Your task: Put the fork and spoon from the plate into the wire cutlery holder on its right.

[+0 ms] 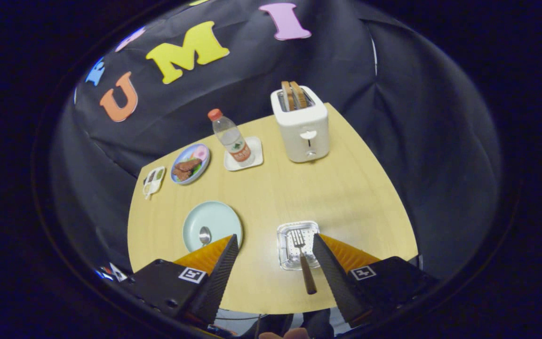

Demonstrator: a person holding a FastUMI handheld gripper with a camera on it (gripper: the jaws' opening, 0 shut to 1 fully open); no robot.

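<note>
The fork (pixel 302 260) stands in the wire cutlery holder (pixel 290 234), tines up, its brown handle sticking out toward me. This holder sits on the wooden table just inside my right finger (pixel 333 272). A pale green plate (pixel 214 221) lies to the left, partly behind my left finger (pixel 219 273), and the spoon (pixel 204 235) rests on it with its bowl showing and its handle hidden by that finger. My gripper (pixel 275 242) is open, high above the table, with nothing between its fingers.
Farther back stand a white toaster (pixel 302 125) with bread slices, a water bottle (pixel 229 137) on a white coaster (pixel 252 155), a blue plate of food (pixel 190 163) and a small white dish (pixel 153 181). The table's near edge curves just below the fingers.
</note>
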